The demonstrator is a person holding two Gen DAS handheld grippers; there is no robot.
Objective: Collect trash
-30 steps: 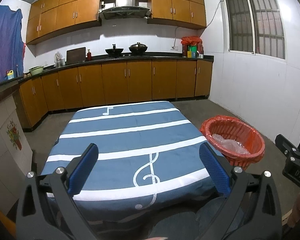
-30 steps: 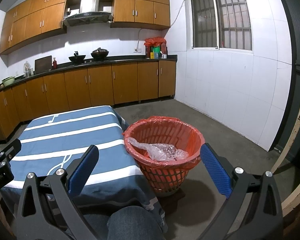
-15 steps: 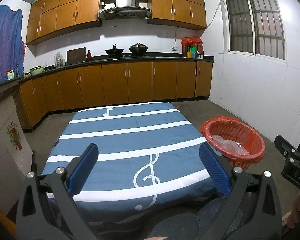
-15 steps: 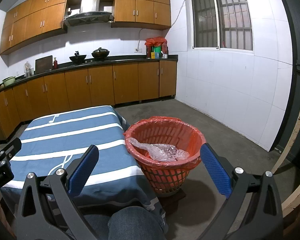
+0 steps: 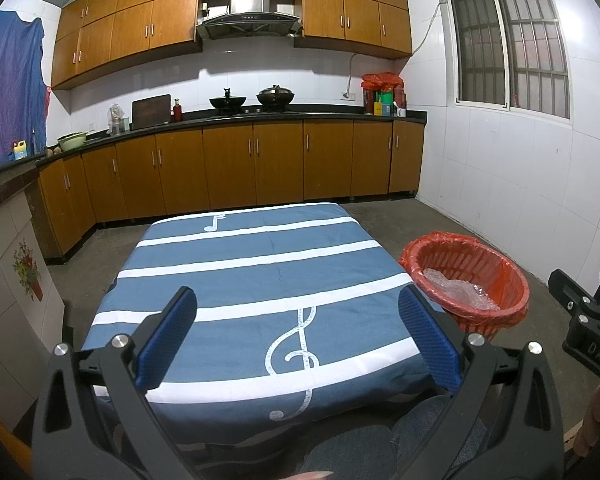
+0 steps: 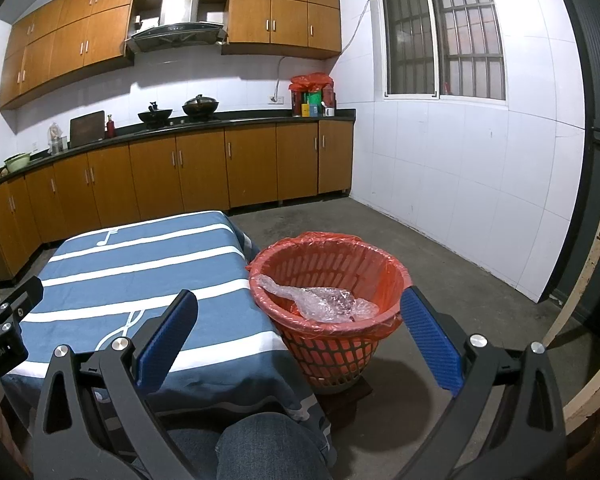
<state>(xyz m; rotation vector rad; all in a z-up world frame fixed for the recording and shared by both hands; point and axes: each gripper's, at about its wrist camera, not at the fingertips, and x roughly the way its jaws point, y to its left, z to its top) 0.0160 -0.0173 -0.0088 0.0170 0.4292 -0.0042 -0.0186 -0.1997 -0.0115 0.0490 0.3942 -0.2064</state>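
Left tongs point(image 5: 296, 330): spread wide apart, nothing between the 2 blue pads, held over the near edge of the surface.
Right tongs point(image 6: 298, 334): also spread wide, empty, aimed at the basket, with the near rim between the 2 pads in the right wrist view.
Surface point(image 5: 260, 280): covered by a blue cloth with white stripes and a treble clef; nothing lies on the cloth.
Trash basket point(image 6: 332, 356): red mesh basket with a red liner bag, on the floor just beside the right edge of the surface.
Trash point(image 6: 320, 300): crumpled clear plastic wrap lying inside the basket, 1 tail draped up toward the left rim.
Person: a knee in blue jeans point(image 6: 268, 448) shows low between the right tongs.
Backdrop: wooden cabinets point(image 5: 236, 168) along the far wall, 2 dark woks on the counter.
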